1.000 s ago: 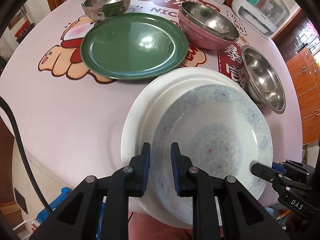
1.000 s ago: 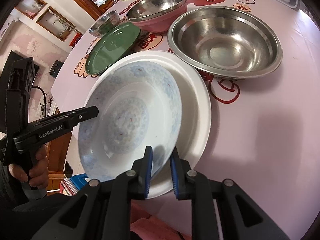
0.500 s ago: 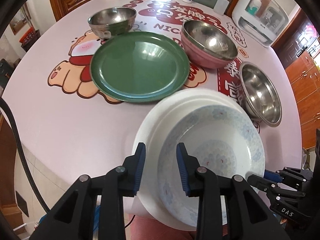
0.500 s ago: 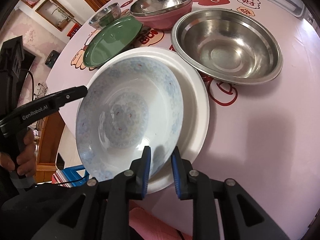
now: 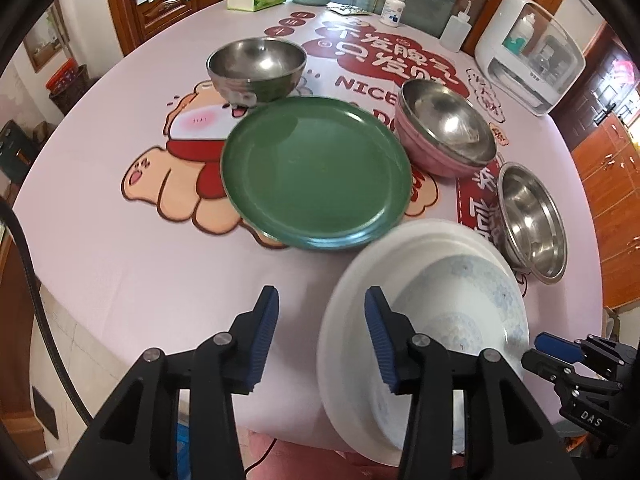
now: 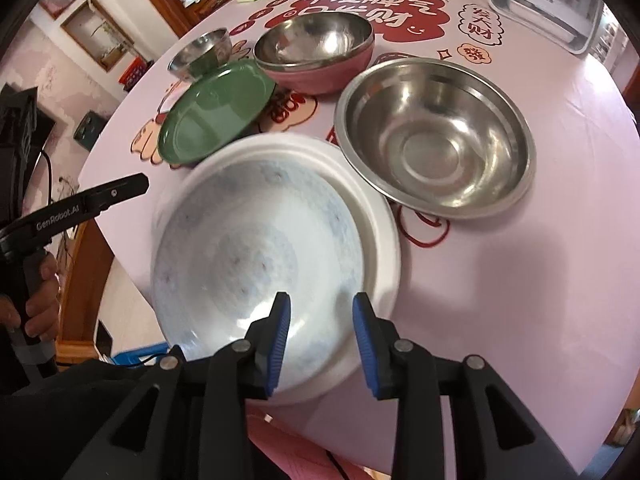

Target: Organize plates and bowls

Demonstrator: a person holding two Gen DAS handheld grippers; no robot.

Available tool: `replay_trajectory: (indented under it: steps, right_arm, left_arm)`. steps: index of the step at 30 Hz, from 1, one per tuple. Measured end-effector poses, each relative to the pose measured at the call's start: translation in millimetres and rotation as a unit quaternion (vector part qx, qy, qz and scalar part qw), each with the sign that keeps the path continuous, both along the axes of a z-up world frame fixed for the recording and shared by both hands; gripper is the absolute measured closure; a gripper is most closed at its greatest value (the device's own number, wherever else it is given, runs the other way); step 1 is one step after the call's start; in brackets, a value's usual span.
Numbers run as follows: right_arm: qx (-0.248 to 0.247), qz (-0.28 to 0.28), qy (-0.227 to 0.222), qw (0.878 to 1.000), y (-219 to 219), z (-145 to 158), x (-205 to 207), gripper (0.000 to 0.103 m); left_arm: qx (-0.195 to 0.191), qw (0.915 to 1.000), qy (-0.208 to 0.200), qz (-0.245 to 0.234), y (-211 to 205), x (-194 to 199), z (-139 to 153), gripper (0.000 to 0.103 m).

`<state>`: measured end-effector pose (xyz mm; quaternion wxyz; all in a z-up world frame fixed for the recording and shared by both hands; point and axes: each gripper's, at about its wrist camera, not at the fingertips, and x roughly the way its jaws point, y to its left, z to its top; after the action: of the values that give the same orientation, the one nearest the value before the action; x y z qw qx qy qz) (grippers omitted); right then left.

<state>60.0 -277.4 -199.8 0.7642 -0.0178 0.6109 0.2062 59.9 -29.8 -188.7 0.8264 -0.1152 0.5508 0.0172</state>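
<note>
My left claw (image 5: 320, 336) and right claw (image 6: 320, 344) are both opening, pads off the rim. The bowl (image 6: 256, 264), white with faint blue flowers, sits in the white plate (image 6: 384, 232) at the table's (image 6: 520, 300) near edge.

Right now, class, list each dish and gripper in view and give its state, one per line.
Patterned bowl: nested in white plate, released.
White plate: on table, under bowl.
Green plate: flat, empty.
Pink bowl: holds a steel bowl.
Wide steel bowl: upright, empty.
Small steel bowl: upright, empty.
Left gripper: jaws opening, nothing gripped.
Right gripper: jaws opening, nothing gripped.
</note>
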Motion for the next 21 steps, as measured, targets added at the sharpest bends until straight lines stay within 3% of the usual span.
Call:
replay_trajectory:
  steps: [4,11,14,21]
  right_arm:
    - [0.012,-0.02,-0.005,1.0,15,3,2,0.071]
    - [0.03,-0.054,-0.022,0.998,47,12,12,0.07]
    - [0.032,-0.066,-0.03,0.997,62,15,16,0.061]
    - [0.044,-0.095,-0.045,0.994,93,19,26,0.06]
  left_arm:
    - [-0.009,0.9997,-0.01,-0.019,12,9,5,0.05]
    - [-0.002,0.9983,-0.01,-0.057,34,29,12,0.05]
    - [-0.003,0.9975,-0.007,-0.07,46,38,14,0.05]
    - [-0.001,0.9942,-0.009,-0.107,69,59,17,0.049]
